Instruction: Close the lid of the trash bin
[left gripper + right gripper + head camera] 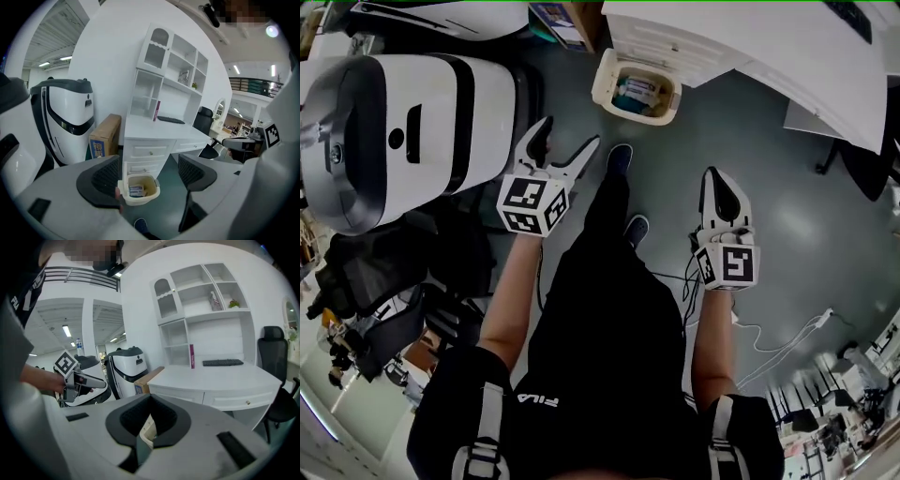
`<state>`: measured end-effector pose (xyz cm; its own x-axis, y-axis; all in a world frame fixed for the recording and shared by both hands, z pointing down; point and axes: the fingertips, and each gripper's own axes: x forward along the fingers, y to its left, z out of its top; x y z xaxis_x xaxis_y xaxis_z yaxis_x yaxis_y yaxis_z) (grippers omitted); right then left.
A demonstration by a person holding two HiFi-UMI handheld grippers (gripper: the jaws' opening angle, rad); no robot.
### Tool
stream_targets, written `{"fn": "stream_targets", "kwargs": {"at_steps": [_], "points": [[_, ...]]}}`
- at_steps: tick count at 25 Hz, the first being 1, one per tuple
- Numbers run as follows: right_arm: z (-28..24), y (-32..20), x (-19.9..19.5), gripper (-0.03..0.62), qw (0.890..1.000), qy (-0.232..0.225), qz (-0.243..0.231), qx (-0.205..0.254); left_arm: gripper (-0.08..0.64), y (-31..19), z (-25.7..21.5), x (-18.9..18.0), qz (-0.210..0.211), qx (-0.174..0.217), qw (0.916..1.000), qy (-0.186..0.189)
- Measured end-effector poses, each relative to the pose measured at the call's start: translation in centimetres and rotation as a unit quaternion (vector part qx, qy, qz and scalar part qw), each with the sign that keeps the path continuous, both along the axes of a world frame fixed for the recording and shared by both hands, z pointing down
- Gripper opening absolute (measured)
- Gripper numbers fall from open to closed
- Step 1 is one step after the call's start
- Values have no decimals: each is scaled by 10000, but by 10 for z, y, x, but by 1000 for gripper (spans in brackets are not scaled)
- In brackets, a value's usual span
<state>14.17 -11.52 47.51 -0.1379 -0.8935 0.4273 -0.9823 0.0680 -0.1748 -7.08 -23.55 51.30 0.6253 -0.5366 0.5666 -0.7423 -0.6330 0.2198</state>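
Far L in head view: a big white-and-black machine (394, 131), w/ a heap of dark bags (366, 281) below it. In the left gripper view a cardboard box (105, 136) stands betw. that machine and the drawers.

L hand-held gripper (571, 134) is held out in front of the person, jaws spread wide, nothing betw. them. Its own view (149, 173) frames the trash bin (139, 190) in the gap, but the bin sits well beyond on the floor, not touching either jaw.

Centre: person's black trousers (600, 309) and blue shoes (620, 157), toes pointing at the bin. Trash bin (636, 89) is cream, on the grey floor (787, 216), right up against the drawer front of the white surface (769, 47). Its top is open; a small packet shows inside. Can't pick out the lid itself.

A keyboard (171, 120) lies on the surface, white shelf unit (168, 61) above it, black office chair (202, 119) to the R.

R hand-held gripper (719, 183) is off to the R of the legs, apart from the bin, jaws brought together and empty. In its own view (150, 401) the pads meet at the tips; a strip of the bin's cream rim (146, 427) shows through the slot behind them.
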Motion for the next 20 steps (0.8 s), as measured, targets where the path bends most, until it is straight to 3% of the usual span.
{"fn": "stream_targets", "kwargs": {"at_steps": [10, 20], "points": [[102, -62, -6, 3, 9993, -218, -230, -213, 397, -73, 129, 24, 60, -444, 9989, -170], [181, -70, -17, 3, 9981, -291, -274, -474, 397, -110, 246, 21, 321, -816, 9947, -544]]}}
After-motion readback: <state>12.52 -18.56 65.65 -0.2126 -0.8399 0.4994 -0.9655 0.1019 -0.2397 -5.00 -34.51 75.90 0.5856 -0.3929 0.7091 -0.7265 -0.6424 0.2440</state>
